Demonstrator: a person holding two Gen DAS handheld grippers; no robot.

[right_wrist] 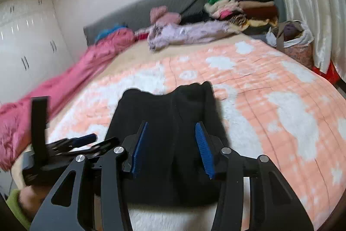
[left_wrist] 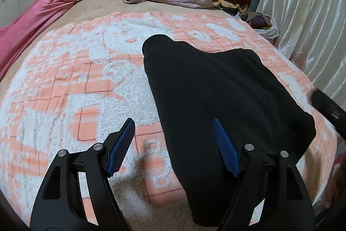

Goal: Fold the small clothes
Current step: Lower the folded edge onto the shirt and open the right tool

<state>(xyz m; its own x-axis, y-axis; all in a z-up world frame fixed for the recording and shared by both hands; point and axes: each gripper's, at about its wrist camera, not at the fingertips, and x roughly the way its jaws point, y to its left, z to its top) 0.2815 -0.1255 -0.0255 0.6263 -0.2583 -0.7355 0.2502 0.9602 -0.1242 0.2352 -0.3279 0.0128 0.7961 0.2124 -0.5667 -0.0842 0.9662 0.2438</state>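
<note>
Tools angled down over black garment (left_wrist: pixel 216 88) on blanket (left_wrist: pixel 75 79), left tool (left_wrist: pixel 173 127) and right tool (right_wrist: pixel 172 129) both parted, gripping nothing

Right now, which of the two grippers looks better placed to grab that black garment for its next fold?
Probably the left gripper: its open jaws straddle the black garment's near left edge, one pad over cloth. The right gripper hangs open above the middle, holding nothing.

Evenly and softly lit, with only faint shadows on the blanket (left_wrist: pixel 86 83). Sharp in the left wrist view; smeared by motion in the right. Strongly bowed at black-vignetted edges.
</note>
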